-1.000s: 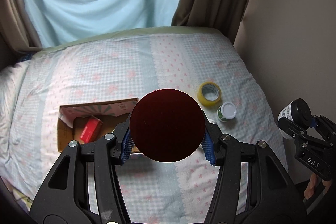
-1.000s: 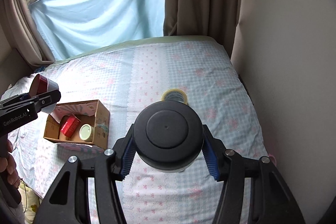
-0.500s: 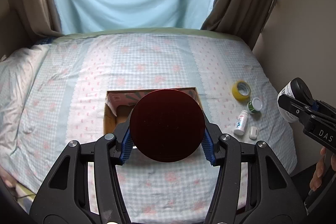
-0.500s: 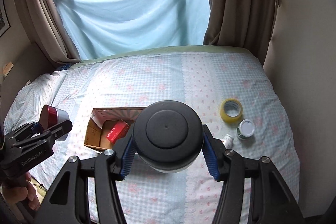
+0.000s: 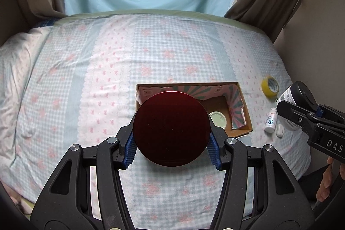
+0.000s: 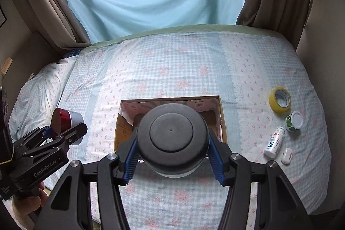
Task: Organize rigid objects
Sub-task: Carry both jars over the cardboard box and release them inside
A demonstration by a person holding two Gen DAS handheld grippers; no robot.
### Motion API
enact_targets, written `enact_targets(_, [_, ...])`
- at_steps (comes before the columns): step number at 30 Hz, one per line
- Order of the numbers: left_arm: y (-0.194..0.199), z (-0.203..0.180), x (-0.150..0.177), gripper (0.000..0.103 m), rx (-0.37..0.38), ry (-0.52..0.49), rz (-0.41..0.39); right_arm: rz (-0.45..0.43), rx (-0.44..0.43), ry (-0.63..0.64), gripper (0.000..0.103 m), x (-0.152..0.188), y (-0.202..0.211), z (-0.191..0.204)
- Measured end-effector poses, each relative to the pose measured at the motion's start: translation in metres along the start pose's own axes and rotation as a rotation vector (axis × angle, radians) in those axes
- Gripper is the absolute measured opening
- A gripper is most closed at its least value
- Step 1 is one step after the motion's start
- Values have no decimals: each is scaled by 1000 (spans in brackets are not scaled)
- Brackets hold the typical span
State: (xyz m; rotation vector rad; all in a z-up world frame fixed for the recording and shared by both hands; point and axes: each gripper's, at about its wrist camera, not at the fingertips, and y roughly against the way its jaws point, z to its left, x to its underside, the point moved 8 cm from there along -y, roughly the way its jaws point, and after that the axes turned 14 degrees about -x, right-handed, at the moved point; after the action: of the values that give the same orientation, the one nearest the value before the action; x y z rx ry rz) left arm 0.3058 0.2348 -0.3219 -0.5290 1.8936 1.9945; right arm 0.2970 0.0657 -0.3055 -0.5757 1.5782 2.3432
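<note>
In the left wrist view the left tongs [image 5: 171, 144] grip a red-lidded jar [image 5: 171, 128] at frame centre, and beside it a pale round lid [image 5: 217, 119] shows inside the cardboard box [image 5: 241, 100] on the bed [image 5: 107, 79]. The right wrist view hides that lid: there the right tongs [image 6: 173, 162] clamp a black-lidded jar [image 6: 172, 133] over the box. Only this view shows the green-labelled small jar [image 6: 294, 121] at right, between the yellow tape roll [image 6: 279, 98] and the white bottle [image 6: 274, 141].
</note>
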Motion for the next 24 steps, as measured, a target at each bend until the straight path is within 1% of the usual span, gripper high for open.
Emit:
enact_targets(5, [-52,1,-9,51,-14,27,79,99,-1,35,53,-11,-51,-6])
enact_targets(9, [-94,1,-17,51,-28,42,140,190,-8,40,53,-15,-93,-21])
enact_targets(14, [-154,-4,-22,51,-50,56,237,314,-30,91,53,-15,-149,-38])
enact_targets(17, [-186,-13,-19,51,-71,26,299,382,-42,129,53,-10,-177,-47])
enact_targets(20, [-215,-23,-13,51,-76,3,351,438,-65,184,53,0,-202,-49])
enact_targets(24, [-244,-34,-1,51,-85,-22,408,508,-117,234,53,29,-227,-44])
